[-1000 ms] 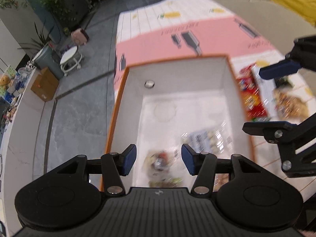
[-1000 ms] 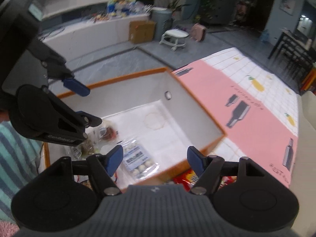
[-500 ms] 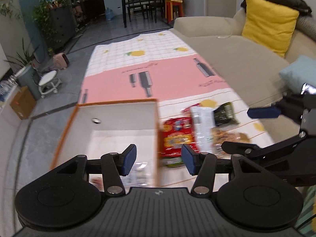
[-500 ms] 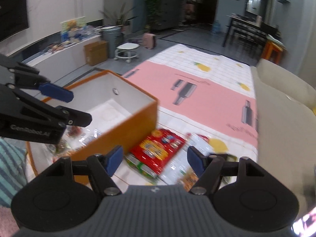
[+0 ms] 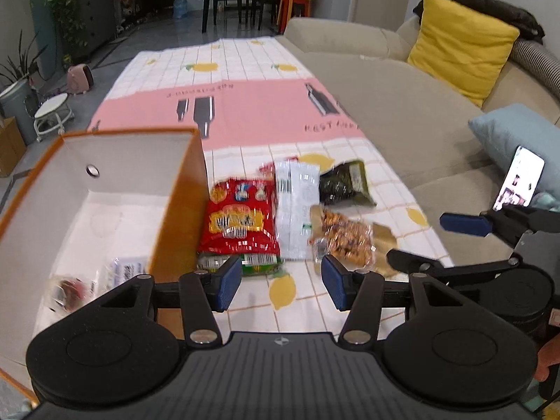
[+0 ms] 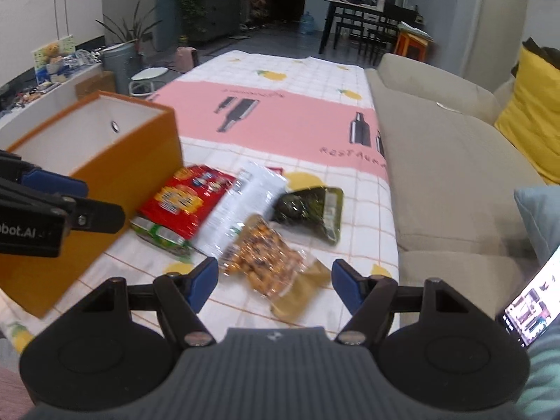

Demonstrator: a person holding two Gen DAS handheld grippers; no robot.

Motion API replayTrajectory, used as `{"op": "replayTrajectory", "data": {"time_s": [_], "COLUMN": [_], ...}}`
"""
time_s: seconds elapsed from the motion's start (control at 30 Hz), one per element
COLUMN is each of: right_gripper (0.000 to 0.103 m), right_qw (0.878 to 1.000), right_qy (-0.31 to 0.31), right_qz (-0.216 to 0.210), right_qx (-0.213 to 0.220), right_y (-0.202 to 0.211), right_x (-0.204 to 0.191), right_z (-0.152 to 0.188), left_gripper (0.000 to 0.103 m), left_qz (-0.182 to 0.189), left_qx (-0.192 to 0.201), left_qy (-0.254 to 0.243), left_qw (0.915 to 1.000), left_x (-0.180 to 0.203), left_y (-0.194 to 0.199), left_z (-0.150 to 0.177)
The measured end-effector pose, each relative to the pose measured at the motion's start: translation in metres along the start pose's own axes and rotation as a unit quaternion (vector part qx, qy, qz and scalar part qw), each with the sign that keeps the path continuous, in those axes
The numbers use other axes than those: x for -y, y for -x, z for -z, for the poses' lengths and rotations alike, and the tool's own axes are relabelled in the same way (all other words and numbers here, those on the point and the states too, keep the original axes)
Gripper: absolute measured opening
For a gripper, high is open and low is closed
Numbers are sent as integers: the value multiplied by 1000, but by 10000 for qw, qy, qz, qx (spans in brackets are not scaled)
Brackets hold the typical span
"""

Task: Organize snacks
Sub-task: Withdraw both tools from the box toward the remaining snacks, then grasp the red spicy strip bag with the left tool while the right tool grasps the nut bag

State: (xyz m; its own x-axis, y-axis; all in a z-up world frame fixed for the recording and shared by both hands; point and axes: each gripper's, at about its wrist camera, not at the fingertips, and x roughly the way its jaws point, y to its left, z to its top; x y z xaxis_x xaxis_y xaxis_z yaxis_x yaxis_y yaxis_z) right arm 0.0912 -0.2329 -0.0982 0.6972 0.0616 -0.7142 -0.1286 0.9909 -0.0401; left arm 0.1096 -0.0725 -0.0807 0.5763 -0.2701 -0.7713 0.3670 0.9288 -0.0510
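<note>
You had both grippers hovering over the snack pile, pointing down at the table point(image 5: 245, 105) with its pink-and-white checked cloth with lemon prints. Your left gripper point(image 5: 278, 281) had its jaws standing wide with nothing between them, just bare cloth under the blue pads. Same deal with your right gripper point(image 6: 274, 280): jaws wide apart, not gripping anything, though the clear packet of golden-brown nut snacks point(image 6: 266, 259) sat right in front of the gap between them.

The orange cardboard box with the white inside point(image 5: 175, 203) was on the left side of the table, open at the top. A couple of clear wrapped snacks point(image 5: 119, 269) lay on its floor near the close end, too blurry to say what they were.

Everything else was bunched up just to the right of the box: a red crinkly snack bag point(image 5: 239, 220) touching a green packet point(image 5: 245, 262) that poked out from under it, then a long white wrapper point(image 5: 294, 206) beside it, then a dark green seaweed-looking pouch point(image 5: 344, 183) farther back, with the nut packet closest to your right gripper.

A beige sofa point(image 5: 402, 112) ran along the right side with a yellow cushion point(image 5: 462, 42), and a lit phone screen point(image 5: 518, 182) showed at the right edge.
</note>
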Motion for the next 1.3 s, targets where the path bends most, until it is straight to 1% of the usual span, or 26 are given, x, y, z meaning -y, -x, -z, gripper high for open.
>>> {"op": "replayTrajectory", "data": {"time_s": [0.1, 0.2, 0.33, 0.4, 0.47, 0.53, 0.6, 0.73, 0.8, 0.93, 1.03, 1.17, 1.23, 1.3], "right_gripper": [69, 69, 69, 71, 73, 74, 77, 79, 80, 81, 81, 84, 84, 85], "right_qw": [9999, 9991, 9974, 9969, 9968, 9967, 9965, 9974, 9970, 9965, 9962, 9937, 9927, 9916], "right_qy": [-129, -399, -681, -700, -664, -663, -619, -495, -553, -669, -721, -916, -966, -1014], "right_qz": [22, -38, -227, -342, -397, -422, -494, -462, -455, -393, -331, -476, -535, -619], "right_qx": [-70, -111, -98, -111, -175, -212, -252, -264, -295, -304, -348, -432, -490, -512], "right_y": [-12, -21, -33, -40, -47, -54, -61, -74, -80, -92, -102, -113, -117, -119], "right_x": [8, 16, 23, 23, 22, 21, 21, 21, 22, 25, 29, 36, 37, 37], "right_z": [7, 9, 8, 8, 8, 8, 8, 6, 4, 0, -2, -2, -1, 0], "left_gripper": [64, 71, 73, 73, 73, 73, 73, 73, 73, 71, 72, 72, 72, 72], "left_qz": [-75, -126, -195, -253, -354, -369, -427, -567, -641, -722, -816, -955, -1027, -1020], "left_qx": [-34, 35, 50, 2, -57, -83, -156, -215, -255, -333, -377, -548, -582, -596], "left_qy": [76, 72, 19, -26, -43, -73, -149, -259, -221, -135, -185, -228, -300, -271], "left_qw": [9999, 9999, 9998, 9997, 9993, 9993, 9989, 9978, 9974, 9967, 9958, 9937, 9926, 9926], "left_x": [-1, -2, -2, -1, -1, -1, 1, 1, 0, -1, 1, 1, 3, 2], "left_y": [-12, -20, -31, -39, -45, -53, -61, -77, -85, -102, -113, -129, -133, -133], "left_z": [5, 8, 5, 2, -1, -2, -4, -8, -12, -21, -24, -25, -23, -20]}}
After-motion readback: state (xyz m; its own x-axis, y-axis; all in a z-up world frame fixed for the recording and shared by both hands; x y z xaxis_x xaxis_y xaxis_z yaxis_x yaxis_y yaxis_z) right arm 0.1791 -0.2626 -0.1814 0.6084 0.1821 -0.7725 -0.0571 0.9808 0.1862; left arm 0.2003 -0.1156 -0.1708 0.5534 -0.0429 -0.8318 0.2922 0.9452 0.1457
